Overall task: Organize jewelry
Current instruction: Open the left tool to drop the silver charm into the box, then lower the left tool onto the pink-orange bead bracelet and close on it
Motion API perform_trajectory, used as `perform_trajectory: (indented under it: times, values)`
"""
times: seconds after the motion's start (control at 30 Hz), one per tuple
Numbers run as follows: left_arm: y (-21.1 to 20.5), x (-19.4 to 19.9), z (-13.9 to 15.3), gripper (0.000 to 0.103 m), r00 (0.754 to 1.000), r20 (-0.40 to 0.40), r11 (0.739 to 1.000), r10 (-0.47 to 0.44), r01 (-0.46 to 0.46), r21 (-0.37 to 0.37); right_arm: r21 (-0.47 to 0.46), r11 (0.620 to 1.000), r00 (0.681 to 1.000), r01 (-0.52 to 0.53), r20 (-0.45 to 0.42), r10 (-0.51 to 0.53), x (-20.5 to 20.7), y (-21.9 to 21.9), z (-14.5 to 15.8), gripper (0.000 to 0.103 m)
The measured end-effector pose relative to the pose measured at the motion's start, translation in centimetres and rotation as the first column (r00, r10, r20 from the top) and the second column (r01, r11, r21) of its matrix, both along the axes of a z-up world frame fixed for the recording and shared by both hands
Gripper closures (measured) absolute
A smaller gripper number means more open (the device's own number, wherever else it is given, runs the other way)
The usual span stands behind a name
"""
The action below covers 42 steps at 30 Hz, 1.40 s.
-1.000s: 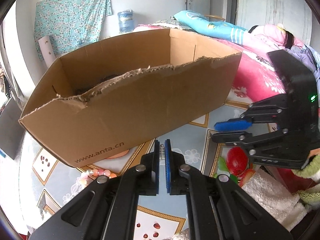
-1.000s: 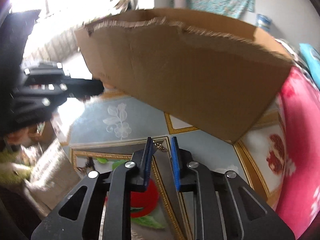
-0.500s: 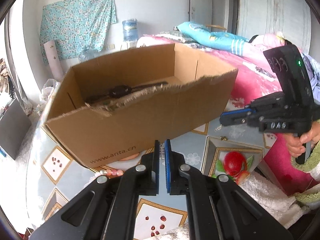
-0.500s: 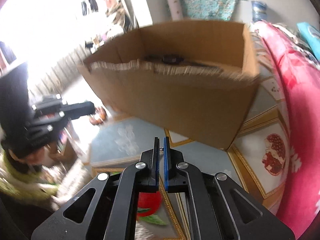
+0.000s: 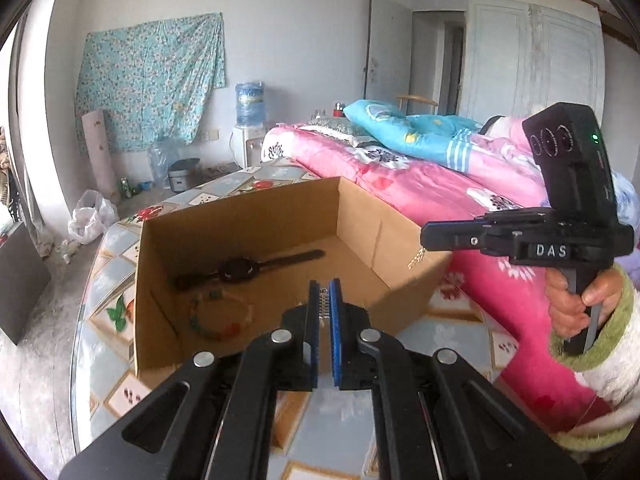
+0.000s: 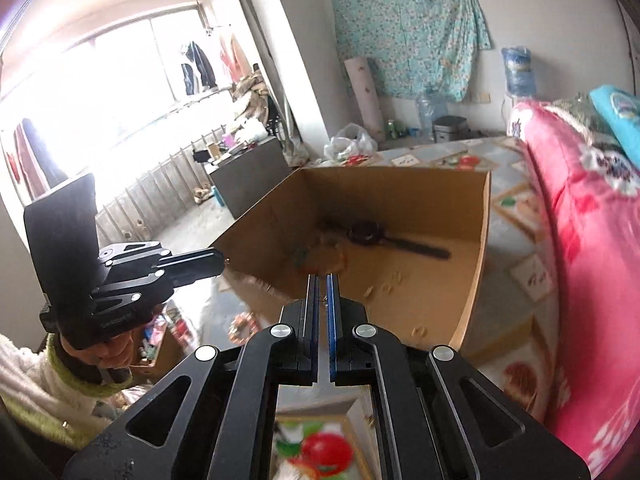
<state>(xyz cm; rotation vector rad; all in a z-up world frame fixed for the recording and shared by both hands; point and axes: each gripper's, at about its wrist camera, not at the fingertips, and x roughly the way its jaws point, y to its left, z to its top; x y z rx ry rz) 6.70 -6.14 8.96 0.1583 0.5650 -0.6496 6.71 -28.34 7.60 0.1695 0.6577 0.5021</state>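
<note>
An open cardboard box (image 5: 360, 216) (image 6: 476, 248) stands on the patterned table. Inside lie a black watch (image 5: 240, 270) (image 6: 366, 234) and a beaded bracelet (image 5: 220, 320) (image 6: 320, 254). My left gripper (image 5: 324, 292) (image 6: 222, 261) hovers over the box's near wall, shut on a short silvery chain (image 5: 324, 304) that shows between its pads. My right gripper (image 6: 322, 280) (image 5: 424, 238) is also shut, level with the box's right corner. A thin gold chain (image 5: 416, 258) dangles from its tip. I cannot tell whether the two chains are one piece.
A bed with a pink quilt (image 5: 420, 184) (image 6: 580, 260) runs along the table's right side. Another bead bracelet (image 6: 240, 326) lies on the table (image 5: 108, 276) left of the box. A person's hand in a fluffy sleeve (image 5: 576, 308) holds the right gripper.
Both grippers have risen, so the box is now seen from above with its inside showing. The right gripper's jaws have closed on the chain.
</note>
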Motion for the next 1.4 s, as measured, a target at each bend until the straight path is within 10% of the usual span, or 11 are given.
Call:
perform_trajectory:
  times: [0.27,0.63,1.2,1.4]
  values:
    - [-2.8,9.8,-2.0,0.098,0.976,-0.216,1.000,0.002,0.003,0.024,-0.094,0.995,0.986,0.029,-0.158,-0.044,5.8,0.4,-2.3,0.100]
    - [-4.6,14.3,-4.3,0.087,0.958,-0.282,0.997,0.058,-0.042,0.063,-0.141,0.988,0.987,0.067,-0.136,-0.086,6.6,-0.2,-2.8,0.089]
    - [4.8,2.4,0.1,0.075,0.997,-0.054,0.992,0.047,-0.053,-0.113,0.016,0.991,0.990,0.136,0.033,-0.136,-3.3,-3.7,-0.1,0.071]
    - [5.7,-1.5,-4.5,0.069,0.988,-0.147,0.998,0.046,-0.050,-0.024,0.079,0.977,0.979,0.197,-0.066,-0.192,-6.0,-4.8,-3.0,0.070]
